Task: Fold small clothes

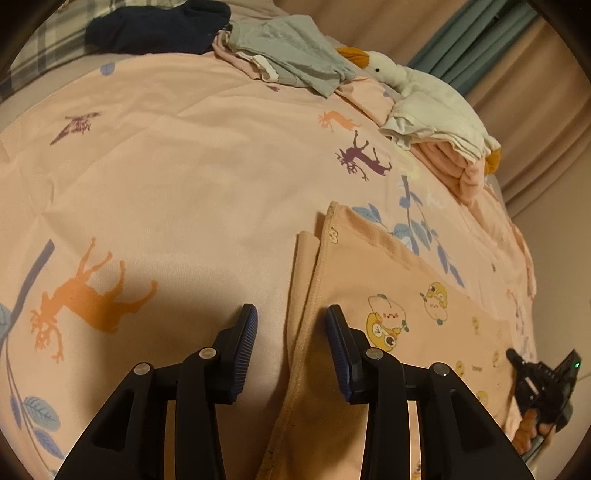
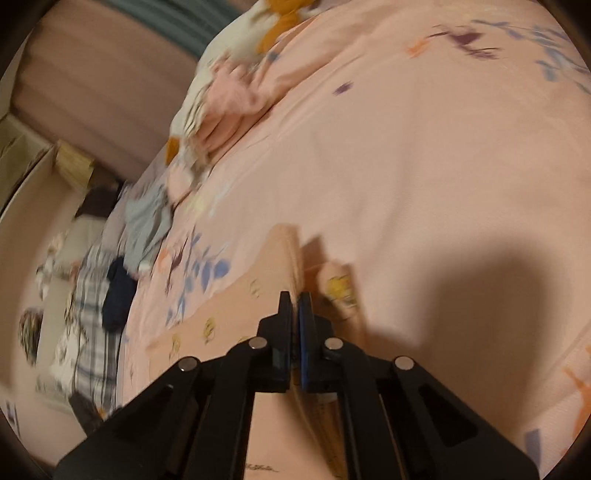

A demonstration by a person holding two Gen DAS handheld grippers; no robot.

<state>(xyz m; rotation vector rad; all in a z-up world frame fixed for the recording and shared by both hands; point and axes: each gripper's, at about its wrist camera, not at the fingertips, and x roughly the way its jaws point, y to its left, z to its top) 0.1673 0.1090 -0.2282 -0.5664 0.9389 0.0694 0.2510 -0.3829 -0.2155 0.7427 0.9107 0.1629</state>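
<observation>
A small peach garment [image 1: 399, 295] printed with yellow cartoon figures lies partly folded on the pink bedsheet [image 1: 192, 177]. My left gripper [image 1: 291, 321] is open, its two fingers either side of the garment's left folded edge, low over the bed. My right gripper [image 2: 294, 306] is shut on the garment's edge [image 2: 291, 258], which stands up between the pads. The right gripper also shows at the far right of the left wrist view [image 1: 543, 384], held in a hand.
A heap of clothes lies at the bed's far side: a dark navy piece [image 1: 159, 27], a grey one [image 1: 291, 51], white and pink folded pieces [image 1: 439, 125], and a white goose plush [image 1: 384, 68]. Curtains [image 1: 517, 66] hang behind. A plaid pillow [image 2: 88, 295] lies at the left.
</observation>
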